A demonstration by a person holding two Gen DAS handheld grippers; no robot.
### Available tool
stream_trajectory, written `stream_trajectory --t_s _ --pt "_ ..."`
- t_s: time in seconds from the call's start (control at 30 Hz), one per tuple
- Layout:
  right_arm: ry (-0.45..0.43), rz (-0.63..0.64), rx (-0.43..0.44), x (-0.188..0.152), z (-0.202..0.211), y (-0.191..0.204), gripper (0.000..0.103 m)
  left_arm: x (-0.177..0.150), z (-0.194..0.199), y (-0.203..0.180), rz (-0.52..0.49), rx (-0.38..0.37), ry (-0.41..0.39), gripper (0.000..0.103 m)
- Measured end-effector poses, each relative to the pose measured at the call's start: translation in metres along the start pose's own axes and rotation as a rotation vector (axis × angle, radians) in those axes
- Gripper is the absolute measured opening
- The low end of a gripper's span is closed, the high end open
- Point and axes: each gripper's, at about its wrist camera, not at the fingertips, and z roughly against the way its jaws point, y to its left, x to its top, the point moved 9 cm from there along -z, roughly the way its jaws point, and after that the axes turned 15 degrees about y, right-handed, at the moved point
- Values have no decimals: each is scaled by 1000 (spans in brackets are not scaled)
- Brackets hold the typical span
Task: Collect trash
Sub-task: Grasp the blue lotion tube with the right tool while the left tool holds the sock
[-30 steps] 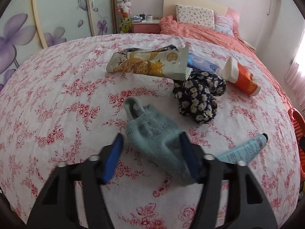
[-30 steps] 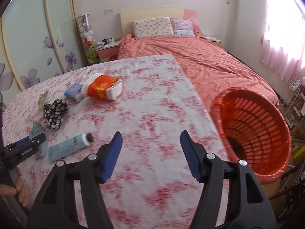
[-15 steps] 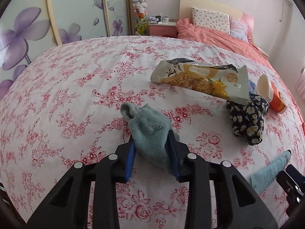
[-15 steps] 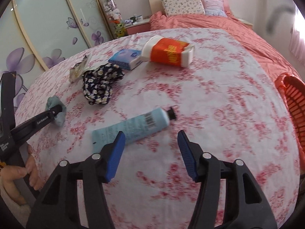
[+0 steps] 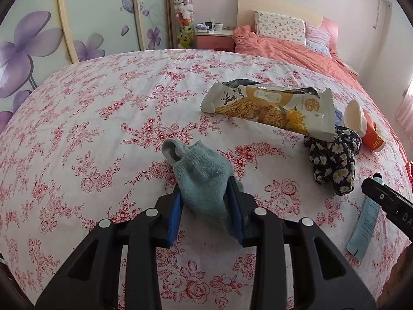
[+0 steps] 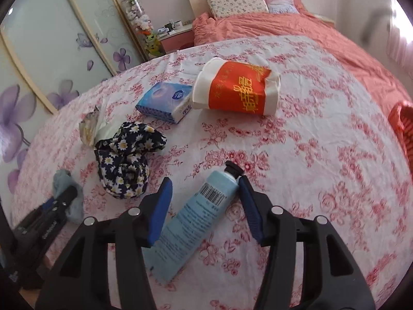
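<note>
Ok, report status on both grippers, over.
Left gripper shut on grey-green knit sock. Right gripper open, astride light blue squeeze tube, right pad touching. Nothing in the way.

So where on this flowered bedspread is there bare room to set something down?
Free: the wide stretch left of the grey-green sock and snack wrapper, and the stretch between the red-and-white paper cup and the orange basket. Crowded: around the daisy-print cloth, blue tissue pack and blue tube.

Grey-green sock (image 5: 204,178), pale-blue tube (image 6: 196,214), red-flowered white sheet (image 5: 103,118)
</note>
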Motion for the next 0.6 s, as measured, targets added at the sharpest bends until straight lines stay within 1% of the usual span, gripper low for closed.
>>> stream_trajectory --t_s 0.03,0.13,0.2,0.23,0.27,0.3,0.33,0.37,0.47,0.6 --pt "0 -11 -3 -1 2 -2 52 0 0 0 -1 -2 0 35" --pt "-17 -10 -31 -7 5 -4 60 0 0 0 -3 -7 0 35" --pt "-19 20 -60 -12 2 -2 59 0 -1 0 -5 -8 1 35" --pt "-27 43 -70 -12 3 -1 51 0 -1 0 -6 -9 1 35" --pt "-23 72 -72 -13 2 1 40 0 -1 0 -8 -11 3 35" --pt "-22 84 -86 -13 3 -1 36 0 -1 0 -10 -13 4 35" --pt "-25 90 -100 -12 5 -4 30 0 -1 0 -11 -14 5 35" --pt "-31 91 -120 -8 7 -10 26 0 -1 0 -12 -19 7 35" --pt "-47 54 -150 -1 11 -31 26 1 0 -3 -19 -42 10 35" --pt "-35 11 -123 5 9 -47 27 3 -1 -8 -35 -59 5 35"
